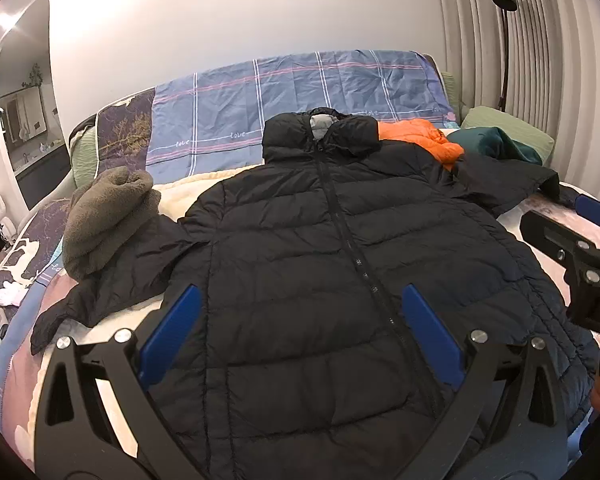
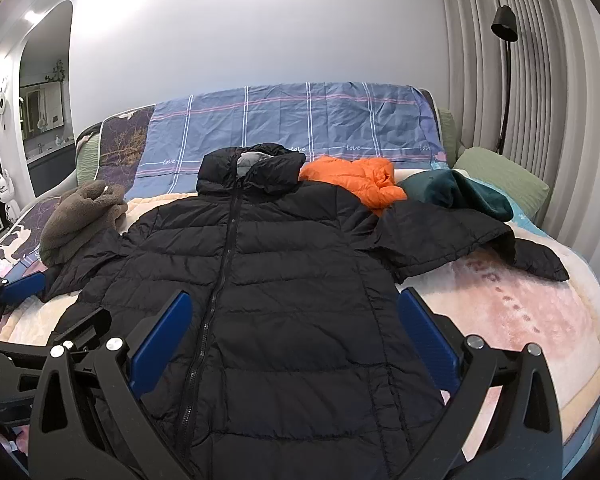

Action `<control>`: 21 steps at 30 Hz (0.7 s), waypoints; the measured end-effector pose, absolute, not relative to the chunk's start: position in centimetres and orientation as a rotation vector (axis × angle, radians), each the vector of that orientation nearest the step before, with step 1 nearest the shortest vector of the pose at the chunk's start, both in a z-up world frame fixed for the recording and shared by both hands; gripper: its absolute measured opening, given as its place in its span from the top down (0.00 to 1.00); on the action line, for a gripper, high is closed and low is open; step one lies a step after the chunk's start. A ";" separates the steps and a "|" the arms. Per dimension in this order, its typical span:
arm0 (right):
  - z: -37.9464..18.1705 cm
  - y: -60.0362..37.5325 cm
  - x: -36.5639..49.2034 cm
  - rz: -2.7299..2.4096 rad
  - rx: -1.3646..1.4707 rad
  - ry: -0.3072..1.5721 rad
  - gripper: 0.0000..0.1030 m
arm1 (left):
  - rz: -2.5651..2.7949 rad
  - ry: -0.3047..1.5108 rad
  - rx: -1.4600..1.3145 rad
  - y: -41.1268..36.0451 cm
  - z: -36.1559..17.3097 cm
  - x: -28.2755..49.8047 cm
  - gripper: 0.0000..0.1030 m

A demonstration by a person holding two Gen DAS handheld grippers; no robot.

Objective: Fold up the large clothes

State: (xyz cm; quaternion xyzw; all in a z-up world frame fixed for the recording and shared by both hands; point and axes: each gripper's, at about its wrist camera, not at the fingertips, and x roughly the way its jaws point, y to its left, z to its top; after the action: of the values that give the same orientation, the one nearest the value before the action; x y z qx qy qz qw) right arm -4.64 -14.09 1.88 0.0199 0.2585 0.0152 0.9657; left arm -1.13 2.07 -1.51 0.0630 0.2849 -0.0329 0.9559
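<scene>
Black puffer jacket (image 1: 340,248) is laid out flat on the bed (image 2: 548,304), front side up, zipped closed, with the hood up toward the headboard end and the hem nearest the cameras. Both sleeves are stretched out sideways: one runs out toward the grey fleece garment (image 1: 104,220) sitting bunched up on that side and partly lying over the sleeve, the other reaches out across the pale pinkish blanket with its cuff end bent over.

Left gripper (image 1: 300,344) hovers over the lower part of the jacket, blue fingers (image 1: 172,332) spread wide with nothing between them, just jacket fabric visible underneath. Can't tell if the tips actually touch the fabric. Right gripper (image 2: 294,344) is the same deal, fingers wide apart, over the hem area more toward the right half of the jacket, not pinching anything. You can spot each gripper at the edge of the other's view, so they're side by side.

Past the hood there's an orange puffer jacket (image 2: 360,180) crumpled up just beside the black jacket's shoulder, and a dark teal garment (image 2: 456,192) next to that, by a green pillow (image 2: 508,180). Blue plaid sheet (image 1: 300,92) is draped over the headboard. Black floor lamp (image 2: 505,80) stands by the curtain (image 2: 548,80), and a mirror (image 1: 28,112) hangs on the wall at the opposite side.
</scene>
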 end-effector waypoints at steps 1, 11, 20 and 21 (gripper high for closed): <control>1.9 -14.1 -4.6 0.031 0.040 0.522 0.01 | -0.068 0.579 0.128 2.1 -1.5 -1.2 0.02; 2.0 -14.0 -4.5 0.038 0.040 0.530 0.01 | -0.075 0.594 0.135 1.8 -1.6 -1.1 0.02; 1.6 -14.0 -3.3 0.057 0.043 0.583 0.01 | -0.083 0.761 0.046 3.0 -3.0 1.1 0.02; 1.6 -14.0 -3.1 0.056 0.043 0.590 0.01 | -0.082 0.769 0.044 3.0 -3.1 1.3 0.02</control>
State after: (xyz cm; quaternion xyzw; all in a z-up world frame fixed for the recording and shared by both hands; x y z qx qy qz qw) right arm -3.06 -14.03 1.57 0.0211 0.2909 0.0274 0.9561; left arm 1.31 3.03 -3.09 0.0217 0.3748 -0.0400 0.9260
